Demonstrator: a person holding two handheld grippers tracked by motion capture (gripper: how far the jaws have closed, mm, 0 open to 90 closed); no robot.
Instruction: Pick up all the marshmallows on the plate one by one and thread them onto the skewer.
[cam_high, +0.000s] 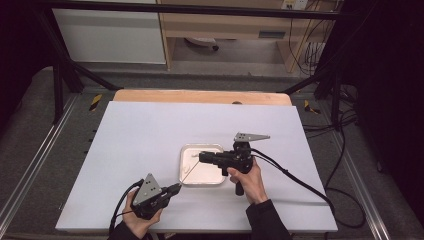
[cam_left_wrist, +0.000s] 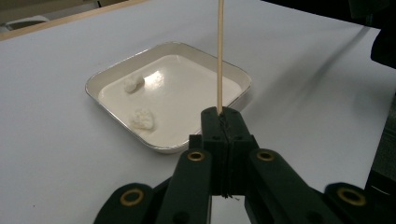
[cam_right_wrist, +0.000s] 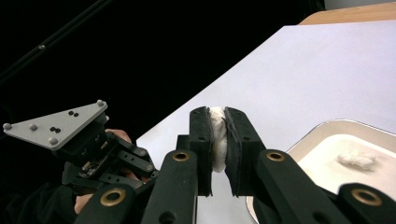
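Skewering step: stick held in one hand-held gripper, white lump in the other, not yet joined.

High view: left hand-held gripper (cam_high: 176, 188) sits near the front of the white surface (cam_high: 140, 135), clamped on a thin wooden skewer (cam_high: 188, 172) that slants up over the tray (cam_high: 183, 165). Right hand-held gripper (cam_high: 202, 158) hovers above the tray, close to the skewer's far end; contact cannot be told.
Left gripper view: jaws shut tight on the skewer (cam_left_wrist: 219, 56), which rises upright; two white lumps (cam_left_wrist: 142, 118) lie in the tray (cam_left_wrist: 116, 74) beyond.
Right gripper view: jaws narrow, pinching a soft white lump (cam_right_wrist: 217, 137); the left hand-held gripper (cam_right_wrist: 135, 161) sits farther off; one lump remains visible in the tray (cam_right_wrist: 322, 128).
Judgement: next move calls for lining the pinched lump's centre with the skewer tip and pushing straight on, with the stick held rigid.
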